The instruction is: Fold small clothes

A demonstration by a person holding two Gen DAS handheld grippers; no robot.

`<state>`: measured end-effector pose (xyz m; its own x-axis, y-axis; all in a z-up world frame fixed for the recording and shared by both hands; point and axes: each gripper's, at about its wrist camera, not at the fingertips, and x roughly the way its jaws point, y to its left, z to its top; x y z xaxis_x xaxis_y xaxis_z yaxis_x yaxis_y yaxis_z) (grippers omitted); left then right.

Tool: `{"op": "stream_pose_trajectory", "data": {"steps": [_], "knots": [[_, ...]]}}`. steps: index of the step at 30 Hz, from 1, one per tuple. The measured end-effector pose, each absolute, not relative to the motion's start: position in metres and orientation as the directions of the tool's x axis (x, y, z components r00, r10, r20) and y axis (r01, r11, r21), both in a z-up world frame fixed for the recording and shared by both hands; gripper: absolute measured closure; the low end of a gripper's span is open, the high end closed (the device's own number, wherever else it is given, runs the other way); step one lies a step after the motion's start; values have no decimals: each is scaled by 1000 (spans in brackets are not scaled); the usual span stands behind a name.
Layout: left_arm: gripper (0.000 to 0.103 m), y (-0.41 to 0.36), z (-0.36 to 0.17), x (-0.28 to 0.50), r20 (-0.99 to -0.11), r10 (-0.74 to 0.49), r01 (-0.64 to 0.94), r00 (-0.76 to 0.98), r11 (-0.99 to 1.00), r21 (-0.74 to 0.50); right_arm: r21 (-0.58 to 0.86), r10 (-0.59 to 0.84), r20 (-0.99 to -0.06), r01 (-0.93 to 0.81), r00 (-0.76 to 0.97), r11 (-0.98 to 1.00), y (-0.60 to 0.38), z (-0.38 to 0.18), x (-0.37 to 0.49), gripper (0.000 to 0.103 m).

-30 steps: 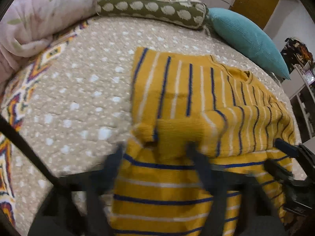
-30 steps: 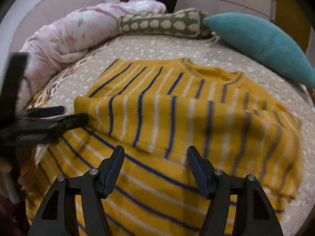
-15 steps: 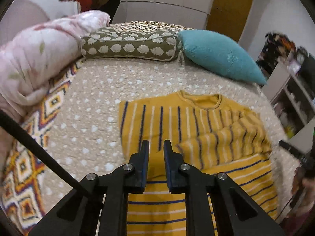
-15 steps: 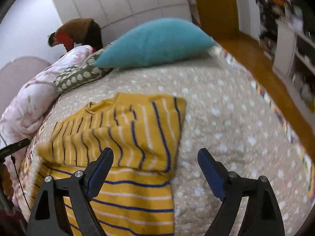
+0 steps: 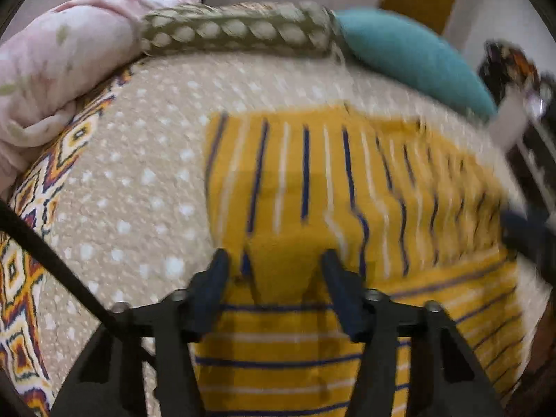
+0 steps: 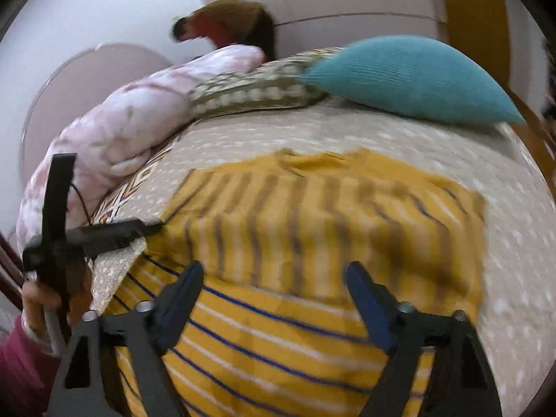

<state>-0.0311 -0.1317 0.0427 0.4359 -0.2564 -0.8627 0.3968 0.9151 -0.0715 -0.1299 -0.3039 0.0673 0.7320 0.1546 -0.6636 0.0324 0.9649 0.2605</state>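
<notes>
A mustard-yellow sweater (image 5: 312,180) with blue and white stripes lies on the bed, both sleeves folded across its chest. My left gripper (image 5: 276,264) is open, its jaws either side of the plain yellow cuff (image 5: 288,257) of a folded sleeve, not closed on it. My right gripper (image 6: 274,278) is open and empty, low over the sweater (image 6: 312,243) near the folded sleeve's lower edge. The left gripper (image 6: 104,232) also shows in the right wrist view at the sweater's left side. Both views are blurred.
The bed has a beige dotted quilt (image 5: 139,173) with a patterned border (image 5: 21,243). A pink duvet (image 5: 62,69), an olive patterned pillow (image 5: 236,31) and a teal cushion (image 5: 410,55) lie at the head. A person in red (image 6: 226,24) bends beyond the bed.
My left gripper, shut half a second ago, has opened and dropped close to the sleeve cuff. My right gripper has swung left from the sweater's right edge back over it, still open.
</notes>
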Motion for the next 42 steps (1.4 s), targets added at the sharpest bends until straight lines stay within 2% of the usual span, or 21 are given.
{"op": "stream_pose_trajectory", "data": {"steps": [2,3,6,8,9,10,12,16,20,22,23,25,27,28,31,33,35,38,40,42], "knots": [[59,-134,30,-39,-871,-236,409,431,912,-45,224,147,-670,9,727,975,-290,66,-104,44],[62,-132,25,-41,-878,-246,414,410,908,-61,224,151,-675,6,722,975,-286,64,-87,44],[62,-123,24,-45,-874,-259,415,411,907,-74,237,150,-714,34,684,971,-284,47,-49,46],[62,-114,29,-46,-871,-279,403,405,909,-104,230,158,-751,29,641,973,-282,31,-39,54],[57,-106,32,-46,-865,-293,391,408,912,-124,205,147,-776,26,613,978,-280,22,-39,58],[53,-96,38,-45,-854,-312,371,418,916,-153,192,144,-786,16,602,981,-280,17,-43,58],[33,-82,44,-42,-834,-334,330,440,924,-196,179,158,-790,-24,593,984,-277,13,-62,58],[32,-83,48,-37,-826,-355,305,439,923,-234,166,163,-786,-49,596,985,-275,10,-83,58],[32,-108,48,-39,-825,-331,352,457,920,-173,190,177,-784,-40,595,981,-278,11,-88,58],[45,-117,46,-38,-825,-337,362,453,915,-175,205,187,-780,-39,597,978,-280,9,-88,58],[58,-121,44,-37,-827,-347,367,442,911,-186,220,197,-776,-36,599,975,-282,8,-87,58],[71,-127,43,-35,-832,-334,362,443,916,-174,245,215,-769,-34,602,969,-286,7,-88,58],[89,-127,47,-34,-830,-327,346,453,922,-174,270,234,-761,-34,605,962,-288,7,-90,58],[92,-124,53,-34,-821,-347,345,453,918,-198,283,245,-758,-34,605,958,-290,7,-92,58],[94,-122,83,-43,-774,-387,387,502,900,-200,324,269,-748,-19,607,946,-304,14,-105,56],[94,-127,104,-45,-747,-411,432,523,883,-184,290,217,-718,1,662,957,-317,31,-124,44],[94,-135,120,-38,-730,-423,451,536,875,-176,271,156,-690,53,707,961,-337,46,-140,38],[95,-137,144,-17,-695,-430,434,576,881,-186,309,101,-658,145,746,940,-374,62,-156,38],[95,-124,150,-3,-676,-419,397,606,896,-199,316,36,-641,221,766,923,-396,68,-169,33],[95,-112,139,7,-699,-403,370,591,905,-209,314,-13,-643,279,766,908,-410,67,-176,24]]}}
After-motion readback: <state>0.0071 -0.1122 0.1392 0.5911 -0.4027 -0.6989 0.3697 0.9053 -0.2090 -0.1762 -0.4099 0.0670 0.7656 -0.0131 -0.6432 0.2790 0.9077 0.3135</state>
